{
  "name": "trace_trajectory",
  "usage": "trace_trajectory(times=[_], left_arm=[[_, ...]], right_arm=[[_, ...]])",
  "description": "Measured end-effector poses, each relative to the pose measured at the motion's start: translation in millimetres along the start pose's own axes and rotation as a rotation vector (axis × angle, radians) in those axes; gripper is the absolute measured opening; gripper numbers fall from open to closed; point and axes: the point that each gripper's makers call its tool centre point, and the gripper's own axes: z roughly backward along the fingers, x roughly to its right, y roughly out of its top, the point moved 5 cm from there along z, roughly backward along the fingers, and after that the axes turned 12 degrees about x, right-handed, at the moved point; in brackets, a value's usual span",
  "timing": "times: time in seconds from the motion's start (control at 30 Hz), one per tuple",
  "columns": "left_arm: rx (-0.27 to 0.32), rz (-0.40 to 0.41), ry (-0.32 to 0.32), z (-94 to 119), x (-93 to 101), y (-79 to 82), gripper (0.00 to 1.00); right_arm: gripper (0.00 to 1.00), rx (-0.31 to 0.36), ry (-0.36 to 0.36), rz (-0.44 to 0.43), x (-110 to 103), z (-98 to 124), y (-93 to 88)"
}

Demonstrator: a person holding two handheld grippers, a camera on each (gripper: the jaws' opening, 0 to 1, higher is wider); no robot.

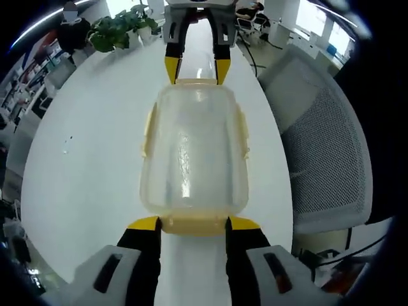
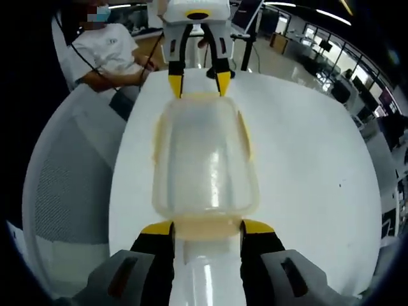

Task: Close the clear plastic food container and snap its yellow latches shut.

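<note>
A clear plastic food container (image 1: pixel 194 153) (image 2: pixel 204 159) lies on the white table (image 1: pixel 95 127) with its lid on top. Pale yellow latches run along its long sides (image 1: pixel 148 131) (image 2: pixel 245 134) and stand slightly off the walls. My left gripper (image 1: pixel 194 224) is open at the near end, its yellow-tipped jaws either side of the end latch (image 1: pixel 194 226). Facing it from the far end is my right gripper (image 1: pixel 196 73), also open. In the right gripper view, the right gripper (image 2: pixel 207 228) straddles its own end latch (image 2: pixel 207 227), and the left gripper (image 2: pixel 196 83) sits opposite.
A grey mesh chair (image 1: pixel 325 146) (image 2: pixel 70 172) stands close to one long edge of the table. A seated person (image 2: pixel 105 51) is behind it. A potted plant (image 1: pixel 121 29) stands at the table's far corner. Bare tabletop (image 2: pixel 319 159) spreads on the other side.
</note>
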Motion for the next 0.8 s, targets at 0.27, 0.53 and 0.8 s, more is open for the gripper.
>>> trace_trajectory(times=[0.27,0.53,0.8], left_arm=[[-0.004,0.019,-0.001,-11,0.4,12.2,0.39],[-0.001,0.020,0.004,-21,-1.5,29.6,0.39],[0.003,0.025,0.003,-31,0.4,45.1,0.39]], right_arm=[[0.39,-0.013,0.014,0.007,4,8,-13.6],[0.39,-0.010,0.011,0.008,6,22,-28.7],[0.39,-0.015,0.015,0.008,7,33,-44.3]])
